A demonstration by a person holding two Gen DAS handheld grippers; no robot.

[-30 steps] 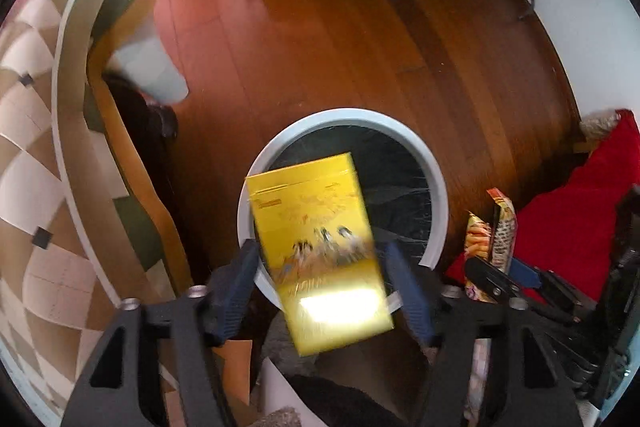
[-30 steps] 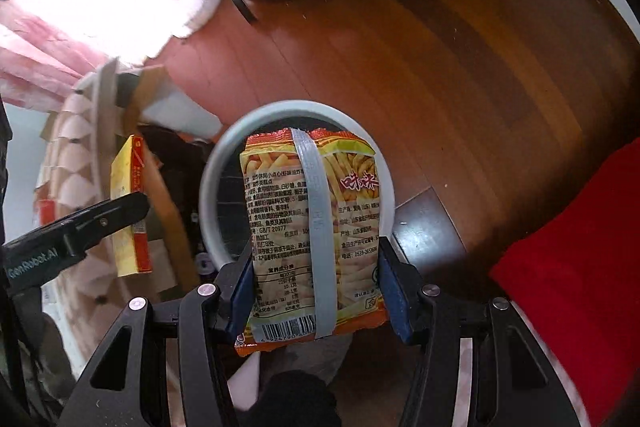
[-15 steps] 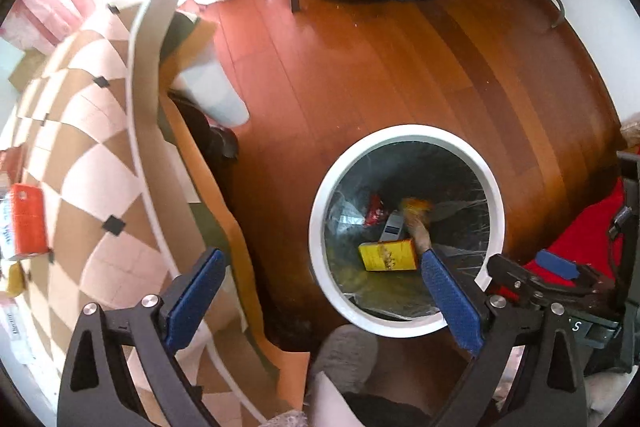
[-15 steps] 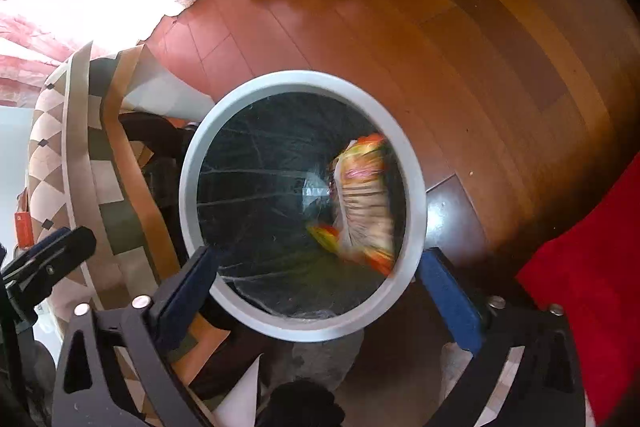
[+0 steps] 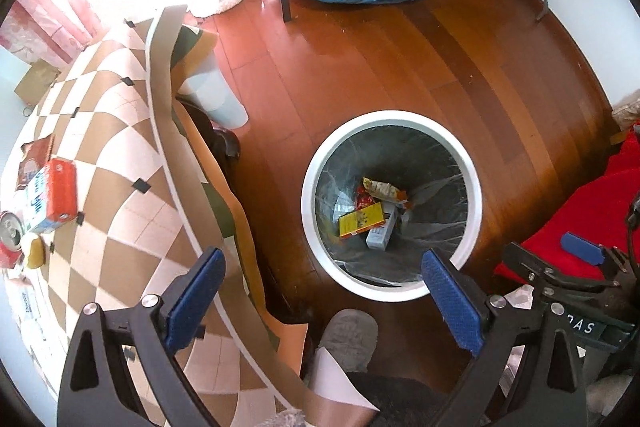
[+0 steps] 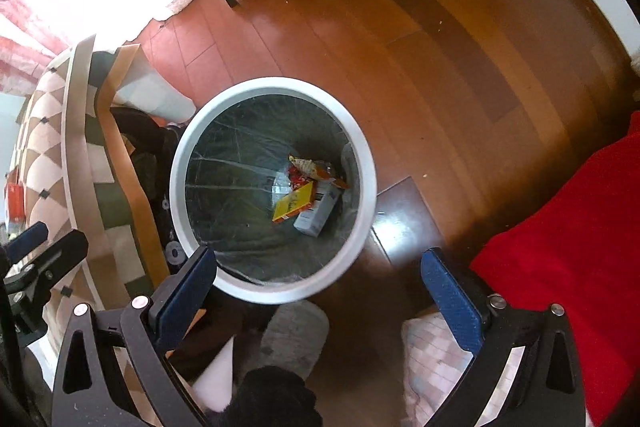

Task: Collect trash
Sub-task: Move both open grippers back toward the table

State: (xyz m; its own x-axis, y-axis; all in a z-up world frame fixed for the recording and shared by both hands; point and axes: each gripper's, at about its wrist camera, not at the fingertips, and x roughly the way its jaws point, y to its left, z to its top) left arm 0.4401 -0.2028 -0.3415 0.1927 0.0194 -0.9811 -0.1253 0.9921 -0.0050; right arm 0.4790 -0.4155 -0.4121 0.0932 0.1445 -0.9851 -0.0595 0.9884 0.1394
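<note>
My left tongs [image 5: 322, 301] hang wide with nothing between the blue pads, having just spread in the last moment. They point down at the wooden floor [image 5: 400, 67], over the gap between the checkered surface [image 5: 112, 155] and the bin [image 5: 390, 119]. My right tongs [image 6: 318, 297] have likewise just been opening and stand wide and empty, pointing straight down above the bin's near rim. The white-rimmed bin, lined with a clear bag, stands on the floor beside the surface. At its bottom lie the yellow box [image 5: 362, 219], a white carton [image 5: 382, 233] touching it, and the crumpled snack bag [image 5: 382, 189] just behind them. On the surface, well apart from the bin, an orange-and-white carton [image 5: 50, 197] and a can [image 5: 10, 227] lie close together. A red cloth [image 6: 568, 247] lies to the right.
</note>
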